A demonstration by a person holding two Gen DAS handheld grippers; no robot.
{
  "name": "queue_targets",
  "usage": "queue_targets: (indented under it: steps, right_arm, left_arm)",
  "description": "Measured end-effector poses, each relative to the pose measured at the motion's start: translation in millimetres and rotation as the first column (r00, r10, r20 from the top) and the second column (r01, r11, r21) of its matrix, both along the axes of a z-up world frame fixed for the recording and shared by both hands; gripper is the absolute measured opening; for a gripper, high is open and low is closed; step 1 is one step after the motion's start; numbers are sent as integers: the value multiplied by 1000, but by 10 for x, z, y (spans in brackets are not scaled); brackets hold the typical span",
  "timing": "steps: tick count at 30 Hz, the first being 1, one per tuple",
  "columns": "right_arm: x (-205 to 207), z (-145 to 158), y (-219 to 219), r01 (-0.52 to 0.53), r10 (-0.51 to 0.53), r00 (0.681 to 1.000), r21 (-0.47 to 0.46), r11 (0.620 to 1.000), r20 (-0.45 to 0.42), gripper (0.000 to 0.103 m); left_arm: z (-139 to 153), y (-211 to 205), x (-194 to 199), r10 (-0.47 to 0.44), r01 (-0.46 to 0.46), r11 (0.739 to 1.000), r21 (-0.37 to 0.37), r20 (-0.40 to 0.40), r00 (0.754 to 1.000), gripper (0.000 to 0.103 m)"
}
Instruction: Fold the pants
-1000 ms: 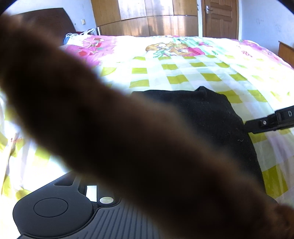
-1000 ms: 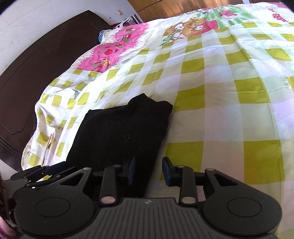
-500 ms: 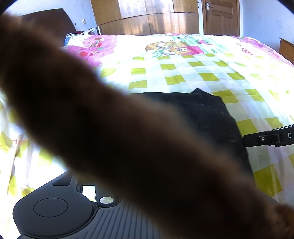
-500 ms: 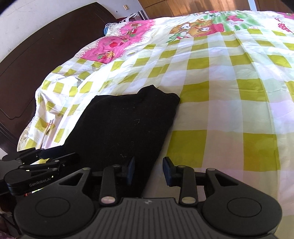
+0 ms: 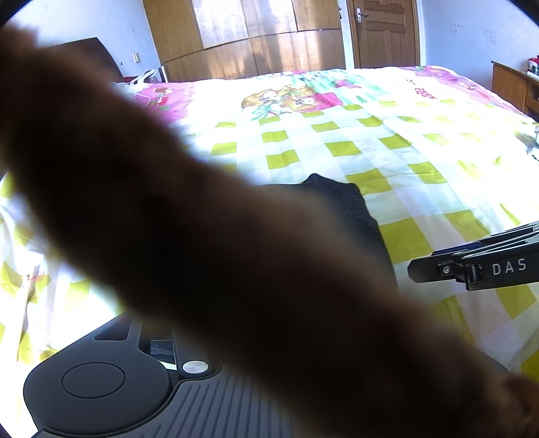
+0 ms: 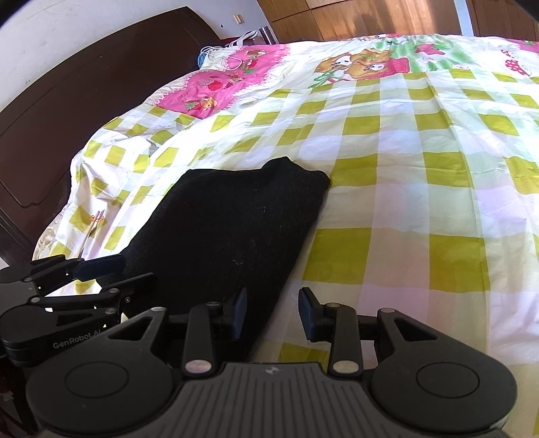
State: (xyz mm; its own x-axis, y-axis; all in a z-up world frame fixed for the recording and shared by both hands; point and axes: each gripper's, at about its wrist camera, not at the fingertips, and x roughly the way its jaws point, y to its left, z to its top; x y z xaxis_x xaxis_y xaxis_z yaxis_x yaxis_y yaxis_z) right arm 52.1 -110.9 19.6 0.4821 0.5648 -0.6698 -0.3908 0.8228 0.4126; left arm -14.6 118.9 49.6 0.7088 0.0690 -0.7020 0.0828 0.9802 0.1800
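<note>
The black pants lie folded into a compact rectangle on the yellow-checked bed sheet. My right gripper hovers open over their near right edge, with nothing between its fingers. My left gripper comes in from the left at the pants' near left corner. Its fingers stand apart with only sheet showing in the gap. In the left wrist view a blurred brown band covers most of the picture and hides that gripper's own fingers. The pants and the right gripper show beyond it.
A dark wooden headboard runs along the left. Wardrobes and a door stand behind the bed, a wooden cabinet at the right. White cords lie by the pink pillow end. Two thin sticks rest on the sheet's left edge.
Both grippers have drawn back and up from the pants, which now look farther off. The left gripper's fingers have spread wider. The pants lie where they were.
</note>
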Motion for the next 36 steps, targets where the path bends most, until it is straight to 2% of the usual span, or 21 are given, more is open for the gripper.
queue_targets:
  steps: [9, 22, 28, 36]
  right_arm:
    - [-128, 220, -31, -9, 8, 998, 23, 1000, 67, 48]
    - [-166, 99, -52, -8, 8, 999, 5, 1000, 49, 48]
    - [-192, 76, -81, 40, -31, 995, -86, 996, 93, 48]
    - [-221, 54, -151, 55, -40, 993, -130, 990, 108, 49]
  left_arm:
    - [212, -187, -157, -45, 44, 999, 15, 54, 998, 55]
    - [126, -211, -172, -34, 33, 999, 16, 28, 999, 56]
    - [24, -233, -156, -28, 28, 1000, -12, 3, 1000, 56]
    - [-78, -360, -162, -37, 36, 999, -34, -18, 999, 57]
